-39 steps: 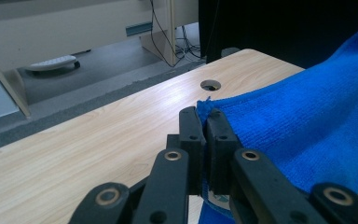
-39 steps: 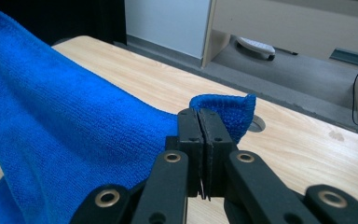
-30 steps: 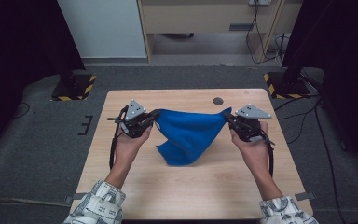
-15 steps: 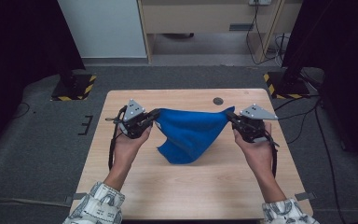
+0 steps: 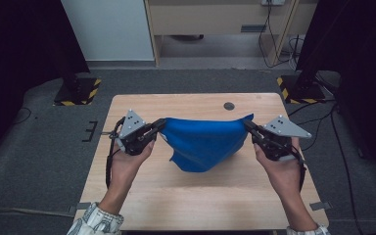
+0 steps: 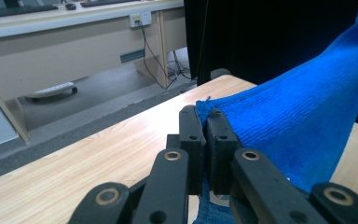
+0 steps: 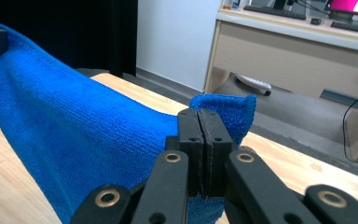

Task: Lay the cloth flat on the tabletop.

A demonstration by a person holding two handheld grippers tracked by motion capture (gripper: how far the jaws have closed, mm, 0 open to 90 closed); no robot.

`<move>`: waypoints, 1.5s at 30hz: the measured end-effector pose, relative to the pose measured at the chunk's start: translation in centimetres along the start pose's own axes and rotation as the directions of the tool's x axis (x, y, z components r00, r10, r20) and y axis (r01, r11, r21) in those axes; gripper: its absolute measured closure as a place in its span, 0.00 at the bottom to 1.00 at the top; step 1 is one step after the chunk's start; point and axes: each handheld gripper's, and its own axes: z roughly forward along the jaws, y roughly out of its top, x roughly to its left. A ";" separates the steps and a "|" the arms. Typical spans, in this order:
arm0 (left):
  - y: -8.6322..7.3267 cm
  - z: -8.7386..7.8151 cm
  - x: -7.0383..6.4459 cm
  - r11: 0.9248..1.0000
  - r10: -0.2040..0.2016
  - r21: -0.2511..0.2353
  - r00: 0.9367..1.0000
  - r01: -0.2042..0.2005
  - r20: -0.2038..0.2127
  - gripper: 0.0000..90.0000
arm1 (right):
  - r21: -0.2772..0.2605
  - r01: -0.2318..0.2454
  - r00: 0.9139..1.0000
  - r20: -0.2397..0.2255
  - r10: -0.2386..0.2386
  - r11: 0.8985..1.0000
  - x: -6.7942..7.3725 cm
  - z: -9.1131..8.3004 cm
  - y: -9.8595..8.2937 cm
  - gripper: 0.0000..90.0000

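A blue towel (image 5: pixel 203 142) hangs stretched between my two grippers above the wooden table (image 5: pixel 191 196). My left gripper (image 5: pixel 160 126) is shut on its left corner, and my right gripper (image 5: pixel 248 126) is shut on its right corner. The cloth's top edge is nearly taut and its lower part sags toward the tabletop. In the left gripper view the towel (image 6: pixel 303 126) runs off to the right from the left gripper (image 6: pixel 205 122). Seen from the right gripper view, the towel (image 7: pixel 74 135) stretches left from the right gripper (image 7: pixel 199 122), with a folded corner behind the jaws.
A small dark round hole (image 5: pixel 229 105) sits near the table's far edge. Beyond the table are a grey floor, a desk (image 5: pixel 215 19) with cables, and black stands with yellow-striped bases (image 5: pixel 76 90) at both sides.
Both grippers have drawn apart sideways, pulling the towel's top edge tighter and wider. The cloth hangs flatter than before.
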 end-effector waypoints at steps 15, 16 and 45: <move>-2.2 6.6 3.5 0.990 -0.055 0.129 0.998 0.057 -0.021 0.96 | 0.134 -0.002 1.000 0.021 -0.001 0.991 -2.5 6.8 -2.2 0.98; -2.5 7.2 3.8 0.988 -0.059 0.140 0.998 0.062 -0.025 0.96 | 0.148 -0.007 1.000 0.025 0.003 0.989 -2.8 7.5 -2.5 0.98; -6.3 19.8 7.9 0.938 -0.074 0.332 0.993 0.101 -0.094 0.96 | 0.343 -0.114 0.987 0.144 0.068 0.932 -7.7 19.3 -9.0 0.99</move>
